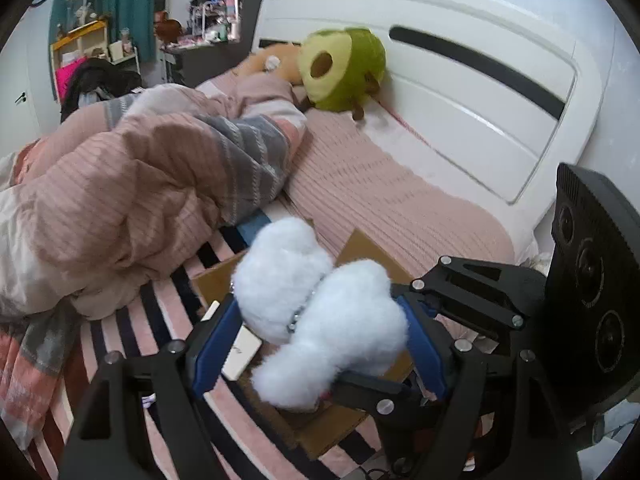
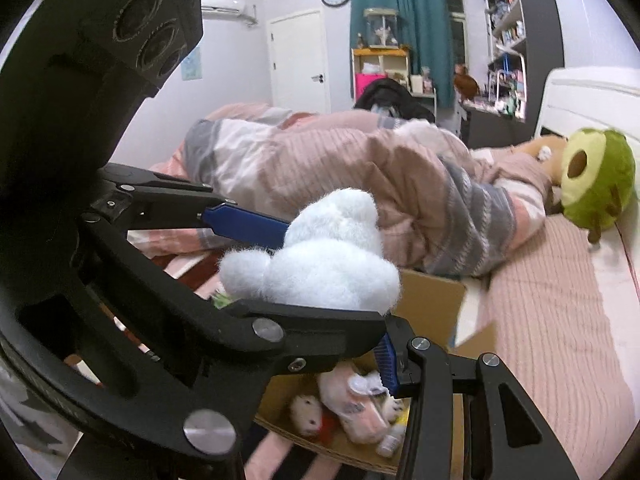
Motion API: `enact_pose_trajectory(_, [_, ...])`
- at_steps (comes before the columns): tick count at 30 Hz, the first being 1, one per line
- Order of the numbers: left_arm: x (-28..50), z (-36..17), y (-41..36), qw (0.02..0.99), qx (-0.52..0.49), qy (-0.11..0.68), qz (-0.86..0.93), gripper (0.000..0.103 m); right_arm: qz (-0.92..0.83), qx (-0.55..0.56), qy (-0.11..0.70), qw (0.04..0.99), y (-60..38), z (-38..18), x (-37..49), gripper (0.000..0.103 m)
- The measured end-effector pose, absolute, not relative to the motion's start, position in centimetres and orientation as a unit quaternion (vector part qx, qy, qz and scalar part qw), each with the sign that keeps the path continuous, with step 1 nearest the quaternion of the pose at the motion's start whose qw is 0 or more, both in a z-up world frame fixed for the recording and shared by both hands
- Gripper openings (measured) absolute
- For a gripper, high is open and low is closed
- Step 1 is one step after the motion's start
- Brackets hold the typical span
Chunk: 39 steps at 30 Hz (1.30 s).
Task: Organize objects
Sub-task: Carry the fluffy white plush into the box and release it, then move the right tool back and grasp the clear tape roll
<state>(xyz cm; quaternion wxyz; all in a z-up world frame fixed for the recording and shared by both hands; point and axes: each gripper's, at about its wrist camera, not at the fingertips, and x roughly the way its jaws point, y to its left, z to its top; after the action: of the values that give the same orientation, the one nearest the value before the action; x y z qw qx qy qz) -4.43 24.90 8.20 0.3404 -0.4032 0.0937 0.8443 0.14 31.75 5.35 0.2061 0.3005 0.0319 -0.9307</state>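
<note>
A fluffy white plush toy (image 1: pixel 320 320) hangs above an open cardboard box (image 1: pixel 362 250) on the bed. My left gripper (image 1: pixel 320 346) is shut on it, one blue pad (image 1: pixel 216 344) on each side of its body. From the right, my right gripper (image 1: pixel 402 294) reaches the toy's edge. In the right wrist view the toy (image 2: pixel 320 268) lies across a black finger, and my right gripper (image 2: pixel 396 362) has its jaws close together at the toy's lower edge, with the contact mostly hidden. Small soft toys (image 2: pixel 348 400) lie in the box (image 2: pixel 434 304).
A green avocado plush (image 1: pixel 340 68) and a brown plush (image 1: pixel 276 64) lean by the white headboard (image 1: pixel 480 100). A bunched pink and grey duvet (image 1: pixel 140 184) fills the bed's left. Bare pink bedspread (image 1: pixel 380 184) lies beside the headboard. Shelves and a black-draped chair stand beyond the bed.
</note>
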Motion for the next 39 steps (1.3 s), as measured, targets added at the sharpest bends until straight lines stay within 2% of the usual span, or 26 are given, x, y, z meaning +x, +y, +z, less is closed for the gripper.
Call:
enact_pose_trajectory(10, [-5.8,3.3,27.1,0.334,-0.460,0.098,0.817,0.076,-0.902,0.375,0.048,0.208,32.8,1.3,-1.7,0.040])
enact_pose_trajectory(18, [-6.3,1.6,27.6,0.336,-0.475,0.102,0.807,0.076,-0.896,0.395,0.079,0.186,32.1,-0.5,-1.7,0.042])
enact_pose_trajectory(19, [-6.3,1.6,27.7,0.335,-0.478,0.104,0.806,0.077,-0.898,0.394,0.083,0.180,32.1,-0.4,-1.6,0.052])
enact_pose_trajectory(20, [-6.3,1.6,27.7,0.333,-0.479,0.105,0.805,0.079,-0.899,0.393,0.089,0.172,32.1,-0.4,-1.5,0.068])
enact_pose_trajectory(22, [-6.3,1.7,27.7,0.327,-0.480,0.108,0.807,0.084,-0.902,0.388,0.093,0.167,32.3,-0.2,-1.4,0.075])
enact_pose_trajectory(32, [-4.9,4.1,25.7,0.315,-0.458,0.108,0.824,0.088,-0.907,0.377,0.102,0.156,33.0,0.6,-0.1,0.076])
enact_pose_trajectory(39, [-3.6,5.6,22.4,0.301,-0.440,0.096,0.840,0.088,-0.911,0.369,0.078,0.166,33.0,1.6,0.9,0.077])
